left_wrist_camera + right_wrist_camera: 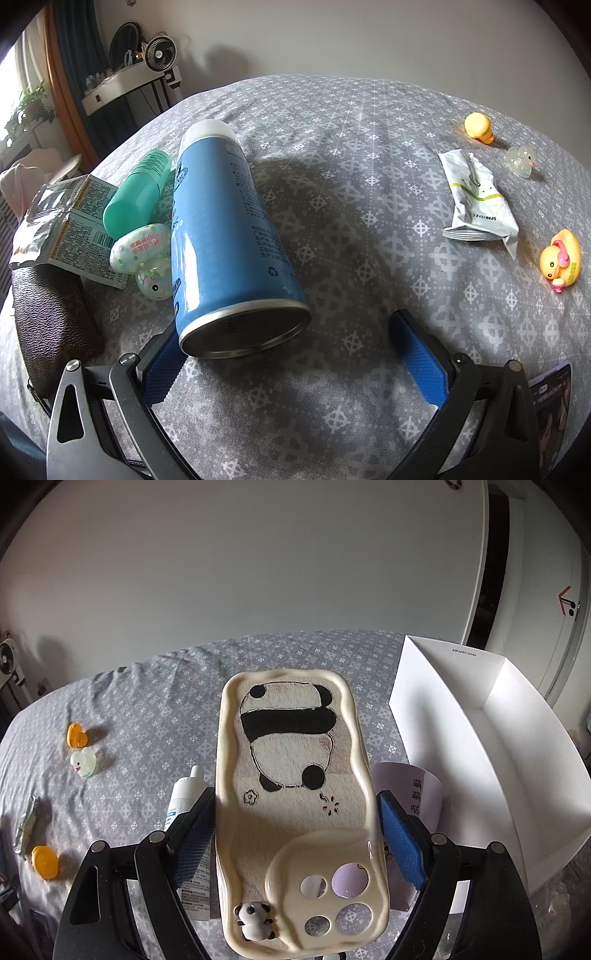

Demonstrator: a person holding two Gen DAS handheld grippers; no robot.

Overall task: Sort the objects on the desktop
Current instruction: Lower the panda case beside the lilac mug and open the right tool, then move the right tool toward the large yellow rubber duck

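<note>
— Meanwhile, what is my right gripper (295,834) doing?

— It clamps a cream phone case with a panda drawing (295,797) between its blue pads (400,843), raised over the grey patterned bedspread (147,716). An open white cardboard box (480,746) stands just beside it on the right, and a white squeeze tube (184,797) lies below on the left.

— And my left gripper (288,354)?

— Its fingers stand wide apart, clasping nothing. A tall blue spray can with a white cap (229,236) lies on its side, its metal base at the left pad (162,369); I cannot tell whether they touch. Beyond it sit a mint-green plastic bottle (138,195), printed foil sachets (66,225) and a brown leather pouch (51,321). Across the cover, well apart, lie a white crumpled packet (476,203) and three small toy ducks: two yellow (559,260) (478,127), one clear (521,160).
</note>
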